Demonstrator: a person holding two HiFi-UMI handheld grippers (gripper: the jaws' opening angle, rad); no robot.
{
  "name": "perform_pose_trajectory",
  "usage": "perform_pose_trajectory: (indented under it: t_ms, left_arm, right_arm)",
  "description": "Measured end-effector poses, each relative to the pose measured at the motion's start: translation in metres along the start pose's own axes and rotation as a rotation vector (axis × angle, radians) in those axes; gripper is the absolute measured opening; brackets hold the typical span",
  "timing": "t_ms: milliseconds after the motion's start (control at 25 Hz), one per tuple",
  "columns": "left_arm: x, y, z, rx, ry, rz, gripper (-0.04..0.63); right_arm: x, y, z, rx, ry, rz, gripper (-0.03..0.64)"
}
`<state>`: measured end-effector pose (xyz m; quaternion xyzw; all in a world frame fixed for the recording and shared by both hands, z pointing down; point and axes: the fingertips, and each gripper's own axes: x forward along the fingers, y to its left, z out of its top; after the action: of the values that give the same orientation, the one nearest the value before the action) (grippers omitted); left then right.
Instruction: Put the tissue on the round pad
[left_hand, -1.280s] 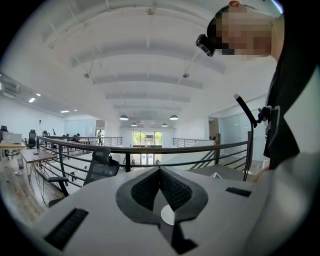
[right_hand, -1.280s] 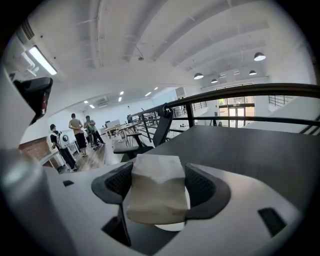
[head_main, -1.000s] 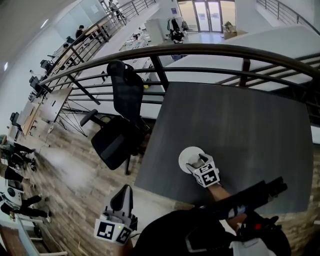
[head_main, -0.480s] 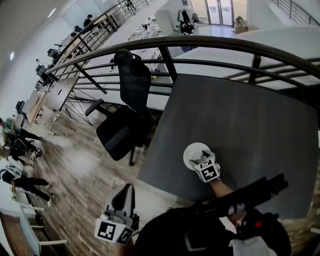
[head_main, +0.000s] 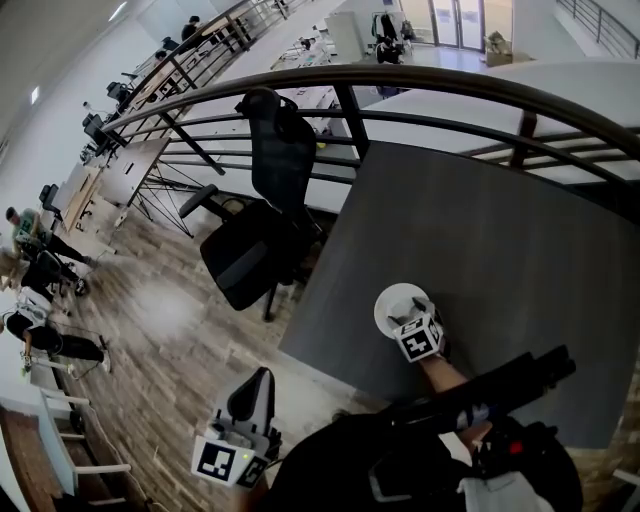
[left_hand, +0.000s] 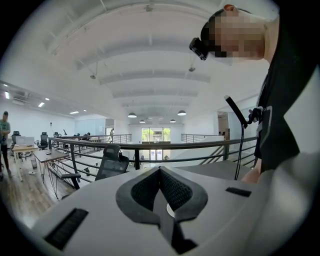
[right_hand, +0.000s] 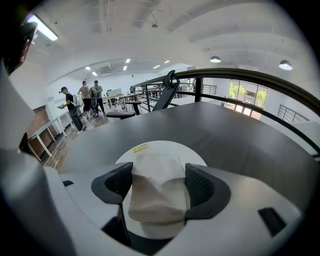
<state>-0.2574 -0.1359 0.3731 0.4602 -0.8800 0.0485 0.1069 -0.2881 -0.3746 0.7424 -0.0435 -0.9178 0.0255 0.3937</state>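
The right gripper (right_hand: 160, 182) has its fingers clamped on the tissue (right_hand: 156, 197), above the round pad (right_hand: 150, 148) on the bench (right_hand: 235, 135); the left gripper (left_hand: 160, 175), near left, has its fingers together.

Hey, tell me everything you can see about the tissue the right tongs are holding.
The tissue is an off-white wad of soft, creased paper, folded into a thick, roughly rectangular bundle. It sits upright in the right tongs, pinched on both sides by the dark ribbed fingers. It is over the near part of the white round pad on the grey table. Whether its underside touches the round pad cannot be told.
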Motion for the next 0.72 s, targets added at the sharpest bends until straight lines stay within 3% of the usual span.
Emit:
perform_pose_trajectory:
  t_ms: [200, 440, 720]
  left_arm:
    - [0.008, 0.007, -0.003, -0.001, 0.004, 0.014, 0.005]
    - [0.009, 0.007, -0.008, 0.002, -0.001, 0.003, 0.005]
    - [0.012, 0.008, -0.011, -0.002, -0.001, -0.003, 0.005]
  right_arm:
    - [0.012, -0.007, 0.004, -0.092, 0.025, -0.033, 0.33]
    - [0.022, -0.007, -0.001, -0.076, 0.065, -0.004, 0.33]
    - [0.027, -0.008, 0.008, -0.078, 0.038, 0.007, 0.355]
